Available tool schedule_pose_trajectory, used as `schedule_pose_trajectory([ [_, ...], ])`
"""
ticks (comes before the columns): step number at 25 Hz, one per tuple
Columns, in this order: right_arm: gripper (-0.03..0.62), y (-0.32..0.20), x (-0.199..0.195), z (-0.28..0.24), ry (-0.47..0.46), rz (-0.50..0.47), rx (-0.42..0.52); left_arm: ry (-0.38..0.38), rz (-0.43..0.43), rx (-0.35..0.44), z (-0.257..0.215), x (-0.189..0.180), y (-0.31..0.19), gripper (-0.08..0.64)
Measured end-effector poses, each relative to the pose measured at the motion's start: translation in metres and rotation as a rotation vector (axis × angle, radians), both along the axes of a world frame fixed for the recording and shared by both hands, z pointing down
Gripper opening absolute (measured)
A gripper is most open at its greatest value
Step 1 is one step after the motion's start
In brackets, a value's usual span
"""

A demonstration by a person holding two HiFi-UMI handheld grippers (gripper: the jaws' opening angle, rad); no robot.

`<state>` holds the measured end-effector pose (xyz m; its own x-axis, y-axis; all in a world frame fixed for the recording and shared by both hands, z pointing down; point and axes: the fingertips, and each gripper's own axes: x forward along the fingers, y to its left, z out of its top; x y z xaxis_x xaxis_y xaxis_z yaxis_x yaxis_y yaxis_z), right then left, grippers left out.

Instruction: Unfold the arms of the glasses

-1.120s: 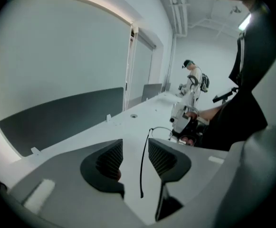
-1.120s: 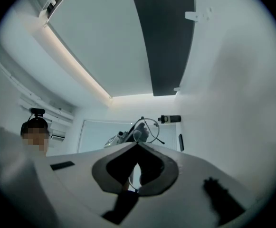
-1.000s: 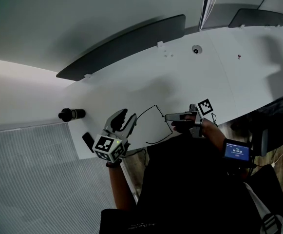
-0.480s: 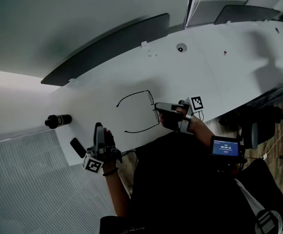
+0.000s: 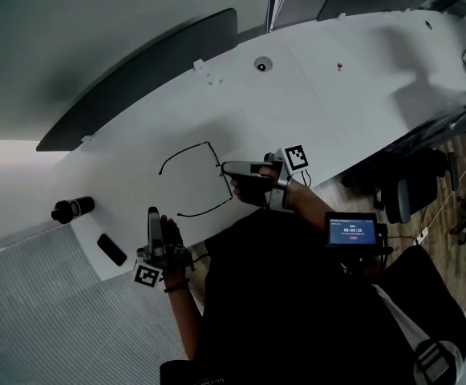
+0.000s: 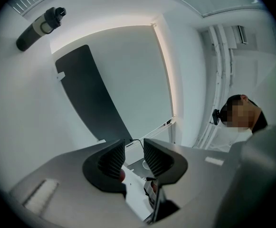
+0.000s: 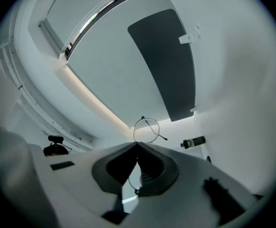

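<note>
The thin black wire glasses hang just above the white table, both arms spread out to the left. My right gripper is shut on the front frame, and one rim loop shows just past its closed tips. My left gripper is off the glasses, low left by the table's near edge, rolled onto its side. Its jaws have just been closing partway and now stand apart with nothing between them.
A black bottle lies at the table's left end, a small flat black object beside it. A long dark panel runs along the far edge. An office chair stands right of the table.
My left gripper has drawn back from the glasses' near arm toward the table edge and rolled onto its side. The right gripper keeps its hold on the frame.
</note>
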<state>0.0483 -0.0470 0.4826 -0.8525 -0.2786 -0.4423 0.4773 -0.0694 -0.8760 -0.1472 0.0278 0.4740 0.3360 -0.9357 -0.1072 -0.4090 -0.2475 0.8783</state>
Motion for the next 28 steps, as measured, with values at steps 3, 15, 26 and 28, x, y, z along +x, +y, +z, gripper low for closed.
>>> schedule_pose_trajectory([
  [3,0.009,-0.002,0.002,-0.004,-0.007,0.015,0.020,0.015,-0.003,-0.016,0.005,0.002,0.000,0.112],
  [15,0.009,-0.003,0.002,-0.007,-0.019,0.034,0.039,0.051,0.001,-0.036,0.014,0.007,0.003,0.109],
  [26,0.009,-0.006,0.005,-0.007,-0.025,0.052,0.033,0.062,0.029,-0.041,0.017,0.020,0.002,0.107],
  [28,0.009,-0.008,0.007,-0.006,-0.022,0.057,0.032,0.068,0.033,-0.038,0.018,0.023,0.000,0.107],
])
